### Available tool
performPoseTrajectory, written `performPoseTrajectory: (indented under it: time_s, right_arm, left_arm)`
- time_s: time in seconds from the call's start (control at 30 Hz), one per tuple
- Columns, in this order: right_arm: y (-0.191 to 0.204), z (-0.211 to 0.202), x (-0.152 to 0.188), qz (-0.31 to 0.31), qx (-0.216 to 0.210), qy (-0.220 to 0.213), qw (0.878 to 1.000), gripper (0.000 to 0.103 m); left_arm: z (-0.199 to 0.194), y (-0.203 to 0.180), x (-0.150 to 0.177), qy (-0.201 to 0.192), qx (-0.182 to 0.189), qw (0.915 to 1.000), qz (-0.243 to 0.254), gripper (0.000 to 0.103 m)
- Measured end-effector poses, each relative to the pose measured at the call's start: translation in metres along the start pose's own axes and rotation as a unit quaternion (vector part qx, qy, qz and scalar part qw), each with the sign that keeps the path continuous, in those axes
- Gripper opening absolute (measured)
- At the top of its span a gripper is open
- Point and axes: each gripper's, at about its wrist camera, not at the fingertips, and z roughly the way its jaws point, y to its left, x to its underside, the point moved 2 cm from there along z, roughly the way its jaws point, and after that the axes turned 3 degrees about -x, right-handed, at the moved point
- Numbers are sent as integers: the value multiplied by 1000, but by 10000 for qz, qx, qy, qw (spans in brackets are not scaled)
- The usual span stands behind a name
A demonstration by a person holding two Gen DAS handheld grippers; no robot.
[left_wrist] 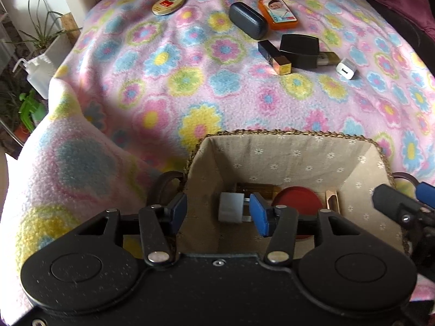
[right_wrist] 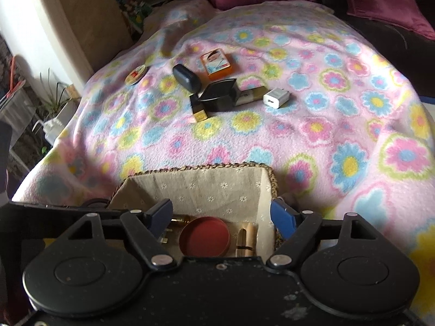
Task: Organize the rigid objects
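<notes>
Your left gripper point(left_wrist: 218, 212) hangs over the basket point(left_wrist: 296, 146) with its jaws spread and nothing between them; the grey plug point(left_wrist: 231, 207) lies on the basket floor below them, just beside the right finger, its pins half hidden by that finger. At 12 o'clock from the plug a brown object is mostly covered, so you cannot tell what it is. To its right sits the red round lid point(left_wrist: 297, 199), its lower edge cut off by the gripper, then a pale tube point(left_wrist: 332, 199) at 3 o'clock.

Your right gripper point(right_wrist: 221, 218) is also wide open and empty, above the same basket, and hides the basket's near wall.

On the flowered blanket point(left_wrist: 163, 87), well apart from the basket, you have from left to right: an oval tin point(left_wrist: 169, 4) at 11 o'clock, a dark case point(left_wrist: 247, 20), an orange tin point(left_wrist: 281, 13) touching it, a black and gold lipstick point(left_wrist: 274, 57), a black box point(left_wrist: 299, 50) lying over a gold-toned item that is largely hidden, and a white charger point(left_wrist: 345, 68) at 1 o'clock.
</notes>
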Motion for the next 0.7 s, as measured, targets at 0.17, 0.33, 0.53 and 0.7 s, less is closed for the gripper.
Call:
performPoseTrajectory:
  time_s: [0.17, 0.33, 0.53, 0.7]
  right_arm:
    - [0, 4, 0, 55, 63, 101, 9999, 81]
    - [4, 6, 0, -74, 81, 173, 9998, 81]
    - [3, 9, 0, -28, 140, 260, 9996, 81]
    - [2, 9, 0, -9, 151, 278, 9995, 82]
  left_arm:
    - [1, -2, 0, -25, -170, 9998, 96, 51]
    - [-2, 2, 0, -140, -280, 9995, 39, 56]
    - [1, 2, -1, -70, -263, 9996, 41, 56]
    - [0, 1, -1, -78, -254, 9996, 51, 56]
